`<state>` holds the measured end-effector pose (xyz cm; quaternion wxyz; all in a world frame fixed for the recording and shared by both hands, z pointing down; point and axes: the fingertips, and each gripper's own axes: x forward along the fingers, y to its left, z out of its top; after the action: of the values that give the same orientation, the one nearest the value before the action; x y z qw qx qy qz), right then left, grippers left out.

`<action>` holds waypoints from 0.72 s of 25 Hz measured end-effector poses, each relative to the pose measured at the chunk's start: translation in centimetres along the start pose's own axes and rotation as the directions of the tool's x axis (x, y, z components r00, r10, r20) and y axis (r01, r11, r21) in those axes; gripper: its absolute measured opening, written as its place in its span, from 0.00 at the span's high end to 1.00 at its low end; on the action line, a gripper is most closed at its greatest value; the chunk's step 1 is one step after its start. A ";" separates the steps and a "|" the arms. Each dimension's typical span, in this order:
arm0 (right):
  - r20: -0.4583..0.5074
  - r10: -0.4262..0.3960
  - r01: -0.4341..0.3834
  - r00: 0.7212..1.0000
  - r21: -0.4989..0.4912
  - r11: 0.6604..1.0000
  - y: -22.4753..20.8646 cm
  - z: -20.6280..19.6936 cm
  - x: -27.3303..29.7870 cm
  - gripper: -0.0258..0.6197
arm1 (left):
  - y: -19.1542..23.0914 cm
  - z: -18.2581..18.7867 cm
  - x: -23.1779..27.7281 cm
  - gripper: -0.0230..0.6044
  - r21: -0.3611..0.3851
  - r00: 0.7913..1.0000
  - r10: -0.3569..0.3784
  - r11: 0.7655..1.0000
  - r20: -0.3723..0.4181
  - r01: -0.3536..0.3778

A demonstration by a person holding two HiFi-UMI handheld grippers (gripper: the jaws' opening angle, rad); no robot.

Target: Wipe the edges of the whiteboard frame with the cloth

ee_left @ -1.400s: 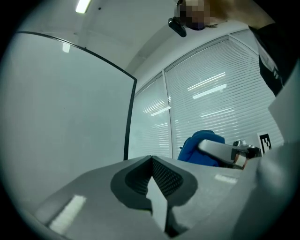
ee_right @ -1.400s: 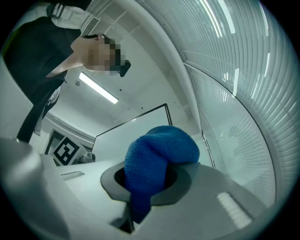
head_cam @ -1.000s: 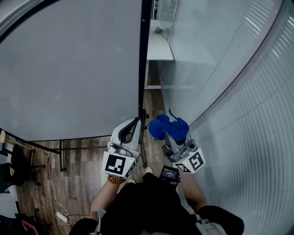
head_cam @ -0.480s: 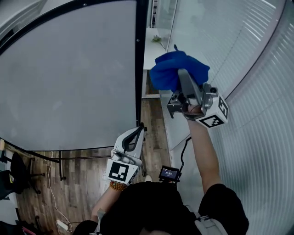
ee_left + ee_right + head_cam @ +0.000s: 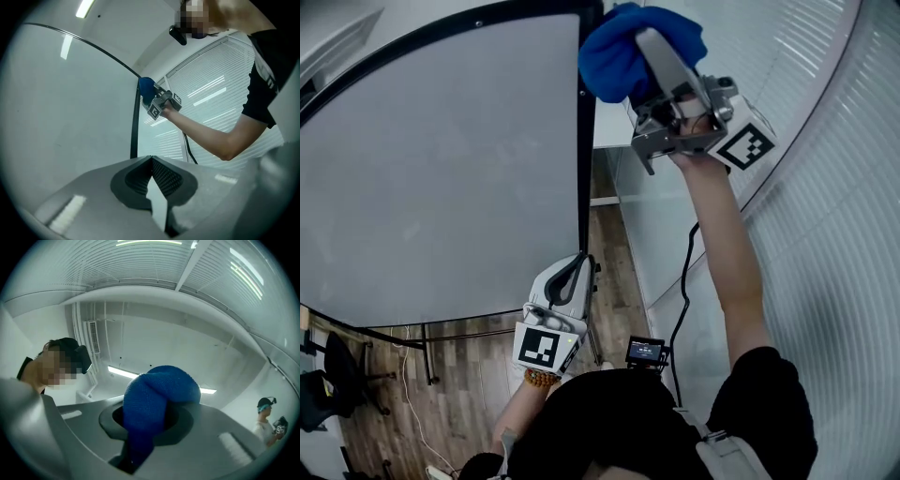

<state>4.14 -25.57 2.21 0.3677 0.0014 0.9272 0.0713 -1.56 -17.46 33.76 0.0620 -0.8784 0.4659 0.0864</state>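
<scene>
The whiteboard (image 5: 441, 159) fills the left of the head view, with a black frame edge (image 5: 584, 150) down its right side. My right gripper (image 5: 619, 47) is raised at arm's length, shut on a bunched blue cloth (image 5: 623, 47) at the frame's top right corner. In the right gripper view the blue cloth (image 5: 157, 399) bulges out between the jaws. My left gripper (image 5: 572, 272) hangs low beside the frame's lower end, shut with nothing in it. In the left gripper view the frame edge (image 5: 135, 126), the cloth (image 5: 146, 89) and the right gripper (image 5: 149, 96) show up high.
A wall of frosted glass and blinds (image 5: 806, 141) runs close on the right. The board's stand legs (image 5: 422, 328) and cables lie on the wooden floor (image 5: 469, 375) below. A white desk (image 5: 609, 131) stands behind the board. A second person (image 5: 267, 413) shows far off.
My right gripper has swung up with the cloth from waist height beside the frame to the frame's top right corner. The left gripper has stayed low and nearly still.
</scene>
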 end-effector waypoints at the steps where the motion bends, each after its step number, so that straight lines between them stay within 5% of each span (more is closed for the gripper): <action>1: -0.008 0.007 -0.007 1.000 0.010 1.000 -0.5 -0.4 0.9 0.82 | 0.8 0.9 0.3 0.96 0.005 1.000 0.000 1.000 0.003 0.000; 7: -0.033 0.048 -0.048 0.998 0.011 0.999 -0.2 -0.9 4.9 0.81 | 3.2 5.7 0.9 0.96 0.048 0.997 -0.007 0.999 0.083 0.003; 18: -0.032 0.049 -0.047 0.998 0.048 0.998 0.3 -0.7 5.4 0.75 | 2.5 4.0 -0.5 0.96 0.056 0.997 -0.003 0.998 0.074 -0.001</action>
<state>-0.27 -25.09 -0.97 0.3504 0.0313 0.9343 0.0580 -4.24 -17.69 29.86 0.1037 -0.8729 0.4650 0.1056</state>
